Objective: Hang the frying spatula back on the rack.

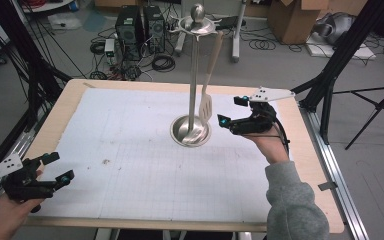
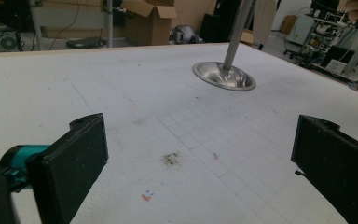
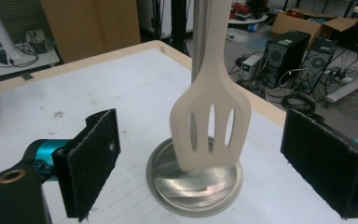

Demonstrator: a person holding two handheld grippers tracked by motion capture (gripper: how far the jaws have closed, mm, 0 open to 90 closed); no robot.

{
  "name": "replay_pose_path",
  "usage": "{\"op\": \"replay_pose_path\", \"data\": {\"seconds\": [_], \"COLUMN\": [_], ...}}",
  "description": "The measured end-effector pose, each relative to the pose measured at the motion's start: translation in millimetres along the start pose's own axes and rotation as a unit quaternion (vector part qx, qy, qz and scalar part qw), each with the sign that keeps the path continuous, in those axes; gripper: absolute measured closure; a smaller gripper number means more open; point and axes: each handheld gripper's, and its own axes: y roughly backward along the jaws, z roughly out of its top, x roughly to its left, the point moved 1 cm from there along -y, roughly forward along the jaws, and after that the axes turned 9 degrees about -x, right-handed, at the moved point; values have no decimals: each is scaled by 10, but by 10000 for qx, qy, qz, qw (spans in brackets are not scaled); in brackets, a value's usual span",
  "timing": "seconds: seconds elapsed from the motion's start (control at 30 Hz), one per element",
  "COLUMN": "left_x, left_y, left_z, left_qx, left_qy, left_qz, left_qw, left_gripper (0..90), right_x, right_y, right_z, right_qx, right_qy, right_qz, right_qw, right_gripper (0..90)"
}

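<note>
- Spatula (image 3: 212, 123): hanging by its handle from the top ring of the stand (image 1: 196, 75), blade dangling just above the round base (image 1: 191, 131), so it is staying off the table (image 1: 130, 150).
- Right gripper (image 1: 231, 111): I am holding it beside the blade, jaws spread wide, gripping nothing.
- Left gripper (image 1: 55, 167): I am resting it at the near corner, jaws apart and empty, out of the way.

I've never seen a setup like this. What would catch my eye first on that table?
Probably the tall metal stand rising from its round dish-like base near the middle of the white mat, with a pale slotted spatula hanging from its top ring. Just right of it, the right gripper points at the spatula with jaws open, while the left gripper waits open at the table's near left corner.
</note>
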Motion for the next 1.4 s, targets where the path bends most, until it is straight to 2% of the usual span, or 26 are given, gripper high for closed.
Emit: {"op": "replay_pose_path", "data": {"seconds": [0.5, 0.73, 0.83, 0.9, 1.2, 1.33, 1.4], "left_x": [-2, -1, 3, 3, -10, -17, -19], "left_y": [-125, -224, -265, -289, -391, -434, -447], "left_z": [4, 6, 8, 8, 22, 18, 15], "left_qx": [11, 31, 27, 42, 26, 42, 48], "left_qy": [6, 21, 27, 17, -15, -16, -17], "left_qz": [-58, -141, -177, -200, -336, -374, -392], "left_qw": [10000, 9999, 9998, 9998, 9994, 9993, 9992], "left_gripper": [41, 41, 41, 41, 41, 41, 41], "right_x": [157, 220, 223, 232, 260, 246, 238], "right_y": [191, 264, 296, 327, 497, 583, 627], "right_z": [-223, -350, -415, -465, -680, -751, -793], "right_qx": [-93, -27, -26, 20, 56, -16, -41], "right_qy": [-63, -123, -112, -213, -309, -267, -354], "right_qz": [153, 205, 192, 157, -39, -122, -132], "right_qw": [9998, 9997, 9997, 9996, 9995, 9996, 9993], "right_gripper": [108, 109, 108, 109, 109, 109, 109]}}
